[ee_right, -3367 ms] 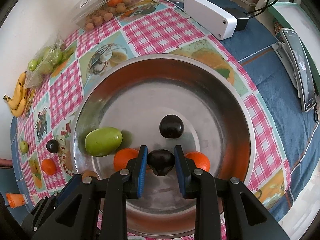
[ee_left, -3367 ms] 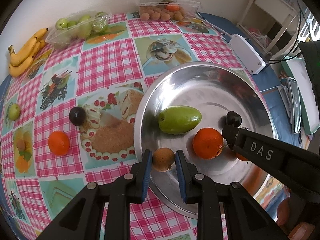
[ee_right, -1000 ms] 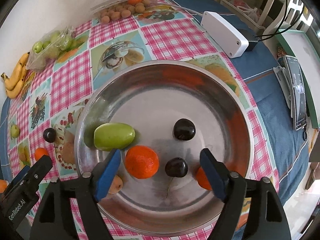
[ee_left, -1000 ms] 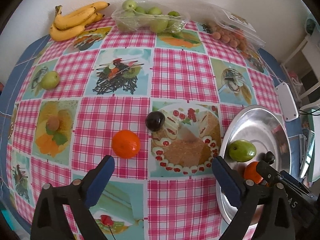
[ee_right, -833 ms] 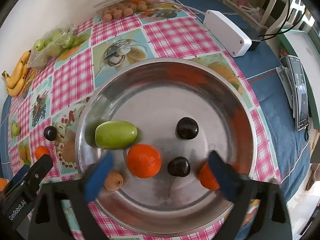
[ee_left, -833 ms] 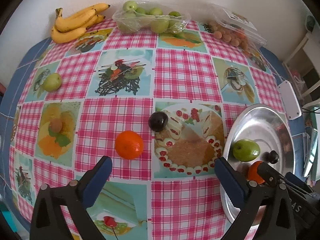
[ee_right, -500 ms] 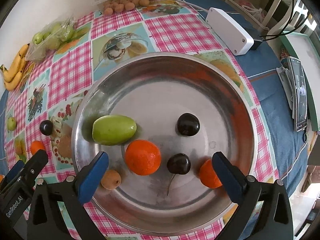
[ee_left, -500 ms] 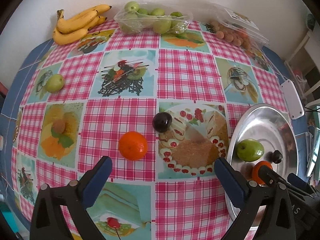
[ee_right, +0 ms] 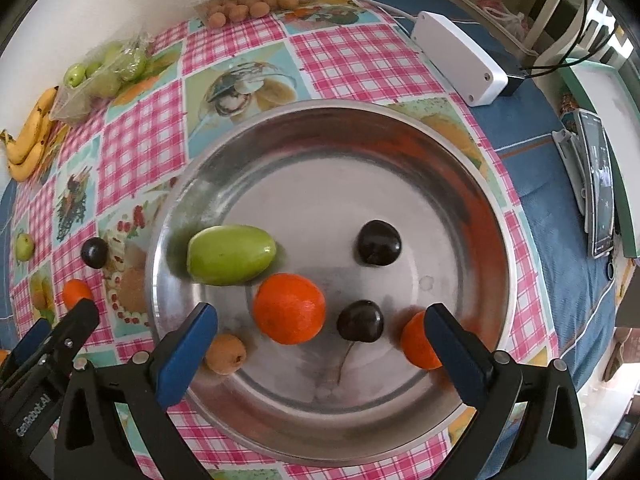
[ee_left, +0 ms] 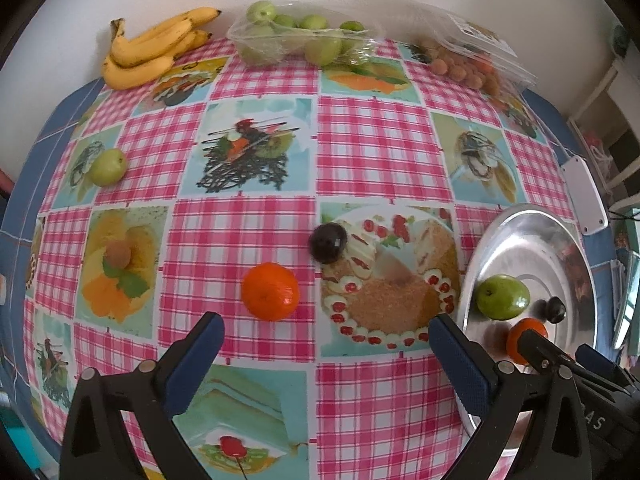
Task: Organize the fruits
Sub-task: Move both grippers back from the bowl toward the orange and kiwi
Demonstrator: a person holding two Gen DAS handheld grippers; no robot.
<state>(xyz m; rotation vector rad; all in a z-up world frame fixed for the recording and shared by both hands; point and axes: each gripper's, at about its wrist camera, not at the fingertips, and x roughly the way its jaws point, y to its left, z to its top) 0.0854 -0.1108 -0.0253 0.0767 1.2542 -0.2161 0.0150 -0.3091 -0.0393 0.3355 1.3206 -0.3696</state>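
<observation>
A steel bowl [ee_right: 320, 106] holds an oblong green fruit [ee_right: 232, 255], a large orange [ee_right: 289, 308], two dark cherries [ee_right: 360, 321] [ee_right: 378, 243], a small orange [ee_right: 418, 340] and a tan fruit [ee_right: 226, 354]. My right gripper [ee_right: 322, 320] hangs open above the bowl's near side, gripping nothing. My left gripper [ee_left: 324, 332] is open over the checked cloth with nothing between its fingers. Just beyond it lie a loose orange [ee_left: 270, 297] and a dark plum [ee_left: 328, 243]. A small green fruit [ee_left: 107, 167] lies far left.
Bananas [ee_left: 152, 52], a bag of green fruits [ee_left: 296, 36] and a clear box of small brown fruits [ee_left: 468, 64] line the wall side. A white power block [ee_right: 460, 64] and a phone [ee_right: 598, 184] lie right of the bowl, near the table edge.
Both grippers have let go of their fruit in the bowl and opened wide. The left one has moved off to the cloth. In the last second the right jaws spread further.
</observation>
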